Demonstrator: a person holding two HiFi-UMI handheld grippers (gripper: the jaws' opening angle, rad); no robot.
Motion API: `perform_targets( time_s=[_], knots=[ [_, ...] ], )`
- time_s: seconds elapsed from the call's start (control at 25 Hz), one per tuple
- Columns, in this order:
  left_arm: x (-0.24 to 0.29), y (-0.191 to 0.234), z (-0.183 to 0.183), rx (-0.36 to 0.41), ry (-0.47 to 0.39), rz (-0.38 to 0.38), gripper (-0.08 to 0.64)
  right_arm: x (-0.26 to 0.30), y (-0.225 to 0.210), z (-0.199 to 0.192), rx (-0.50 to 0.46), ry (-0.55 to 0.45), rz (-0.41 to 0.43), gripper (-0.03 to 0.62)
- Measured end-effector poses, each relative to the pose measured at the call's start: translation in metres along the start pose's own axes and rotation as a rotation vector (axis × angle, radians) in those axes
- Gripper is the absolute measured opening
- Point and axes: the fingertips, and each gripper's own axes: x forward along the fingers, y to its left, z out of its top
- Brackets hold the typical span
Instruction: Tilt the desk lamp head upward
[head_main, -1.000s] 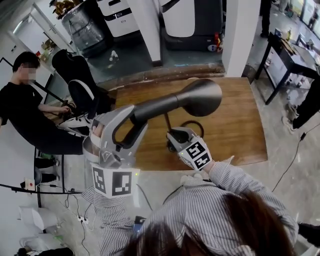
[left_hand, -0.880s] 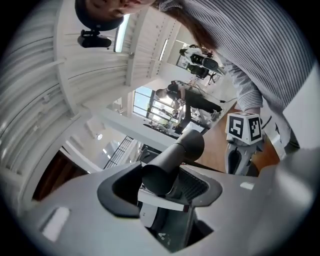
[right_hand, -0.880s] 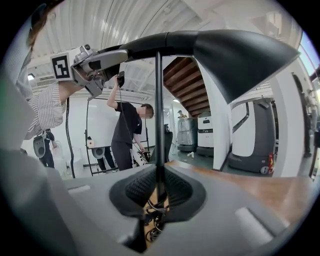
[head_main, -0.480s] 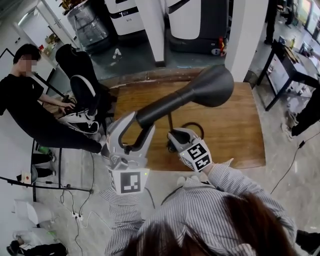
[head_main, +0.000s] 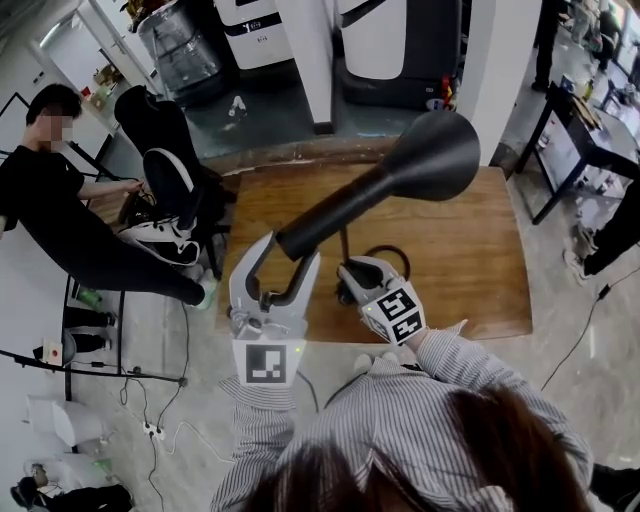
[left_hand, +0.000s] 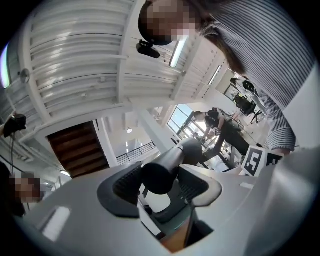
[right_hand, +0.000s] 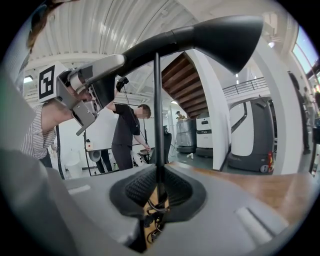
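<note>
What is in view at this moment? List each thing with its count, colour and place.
lamp: one, black, on the table, cone head raised toward the far edge
table: one, brown wood, centre
seated person: one, black clothes, left of the table
chair: one, black, at the table's left end
pillar: one, white, behind the table
machines: two, white and dark, on the floor at the back
side table: one, dark, far right
left gripper: one, grey, closed on the near end of the lamp's head
right gripper: one, grey, closed on the lamp's thin upright pole
sleeves: two, striped, bottom edge
</note>
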Motion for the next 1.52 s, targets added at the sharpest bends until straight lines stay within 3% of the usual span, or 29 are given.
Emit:
perform_targets(
  time_s=[0.32, 0.56, 1.0, 1.52],
  knots=[
    [-0.005, -0.009, -0.015, -0.139, -0.011, 0.05, 0.232, -0.001, 0.0, -0.001, 0.005, -0.002, 0.009, 0.041],
    [-0.005, -0.009, -0.017, -0.185, -0.011, 0.061, 0.23, -0.002, 0.001, 0.001, 0.005, 0.002, 0.009, 0.041],
    [-0.003, -0.021, -0.032, -0.352, -0.031, 0.102, 0.225, -0.002, -0.001, 0.0, 0.006, 0.002, 0.011, 0.041],
    [0.003, -0.026, -0.044, -0.591, -0.134, 0.134, 0.222, -0.002, 0.0, 0.001, 0.017, -0.001, 0.012, 0.041]
  ],
)
